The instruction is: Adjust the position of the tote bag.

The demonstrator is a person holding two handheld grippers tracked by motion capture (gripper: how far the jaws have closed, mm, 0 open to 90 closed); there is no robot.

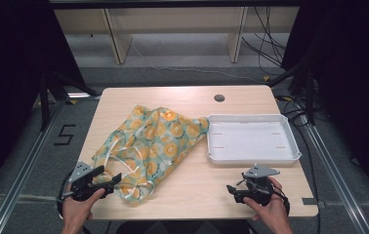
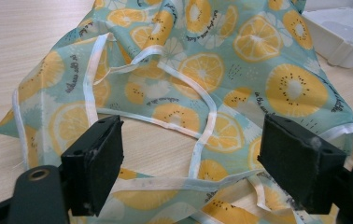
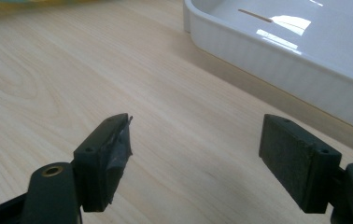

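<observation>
Bag (image 1: 155, 144) lies crumpled flat on the table (image 1: 192, 187), left of centre, its far right corner touching the tray (image 1: 297, 146) rim. Thin fabric, fruit-slice print, white-trimmed edges and strap loops. Probably very light, limp, no stiffness; it will sag and fold when lifted and may drag across the wood if pulled from one point only. Not fragile. Fabric looks slightly slick, so a shallow pinch could slip. Best holds, I'd judge: the white strap (image 2: 202, 140) loops or the bound hem at the near edge, where the material is doubled and gives the pads more to bite.

Left gripper (image 1: 107, 181) sits at the near left table edge, held low and about level, pointing right toward the bag's near corner. Jaws spread wide, nothing pinched; in the left gripper view the near hem and strap lie between and just ahead of the pads (image 2: 97, 163), not pressed.

Right gripper (image 1: 232, 189) is near the front right edge, just in front of the tray, well apart from the bag, pointing left and tipped down at bare wood. Jaws spread, empty.

Both hands grip from below, forearms coming in from the near side.
</observation>
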